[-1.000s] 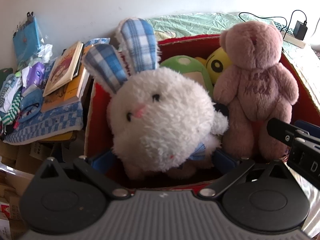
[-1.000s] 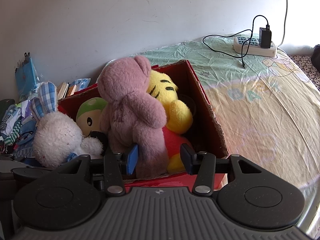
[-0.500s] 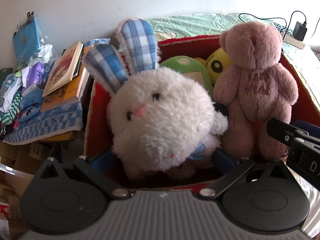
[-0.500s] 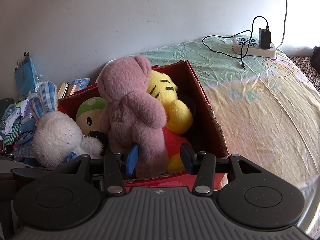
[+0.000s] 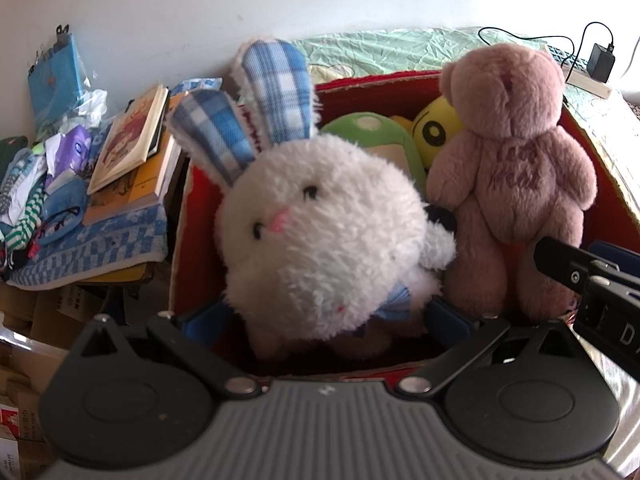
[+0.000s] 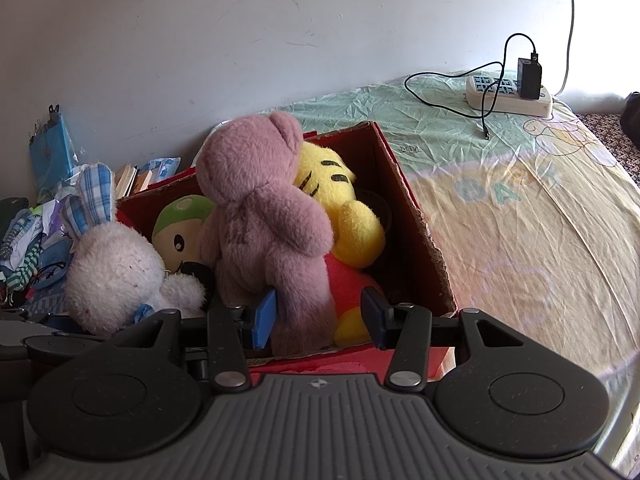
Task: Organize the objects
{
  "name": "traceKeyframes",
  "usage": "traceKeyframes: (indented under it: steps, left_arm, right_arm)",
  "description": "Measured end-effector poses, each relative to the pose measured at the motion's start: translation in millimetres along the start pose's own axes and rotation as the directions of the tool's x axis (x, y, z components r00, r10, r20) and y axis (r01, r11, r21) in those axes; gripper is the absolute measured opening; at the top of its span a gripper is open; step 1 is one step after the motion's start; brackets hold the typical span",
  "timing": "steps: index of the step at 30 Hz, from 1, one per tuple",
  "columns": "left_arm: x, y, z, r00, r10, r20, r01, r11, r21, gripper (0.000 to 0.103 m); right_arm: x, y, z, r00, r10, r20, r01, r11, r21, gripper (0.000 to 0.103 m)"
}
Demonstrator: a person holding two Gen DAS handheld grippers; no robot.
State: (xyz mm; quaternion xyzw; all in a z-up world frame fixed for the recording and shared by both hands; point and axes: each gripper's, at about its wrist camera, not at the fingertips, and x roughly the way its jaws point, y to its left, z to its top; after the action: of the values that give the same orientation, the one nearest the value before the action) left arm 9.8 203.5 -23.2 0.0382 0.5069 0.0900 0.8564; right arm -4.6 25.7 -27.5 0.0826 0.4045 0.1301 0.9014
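A white bunny (image 5: 320, 236) with blue plaid ears stands at the near left end of the red cardboard box (image 5: 372, 80). My left gripper (image 5: 326, 316) is open, its blue pads (image 5: 204, 318) set wide on either side of the bunny's lower body. Beside the bunny stands a pink teddy bear (image 6: 260, 216), whose leg is between the pads of my open right gripper (image 6: 318, 316); the left pad (image 6: 264, 316) is against the leg and the right one is apart from it. A green plush (image 6: 180, 228) and a yellow tiger plush (image 6: 340, 200) lie behind.
Left of the box, books (image 5: 128, 136) and clothes (image 5: 24, 200) are piled on a blue checked cloth (image 5: 92, 248). The box (image 6: 404, 184) rests on a bed sheet (image 6: 520, 220). A power strip (image 6: 508, 92) with charger and cable lies at the far right.
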Motion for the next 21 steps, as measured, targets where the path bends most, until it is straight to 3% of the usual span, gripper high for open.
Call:
traceKeyframes:
  steps: [21]
  left_arm:
    - [0.1,0.2,-2.3,1.0,0.009,0.006,-0.009,1.0,-0.002,0.103]
  right_arm:
    - [-0.1,-0.6,0.0,1.0,0.0,0.002,0.0,1.0,0.003,0.049]
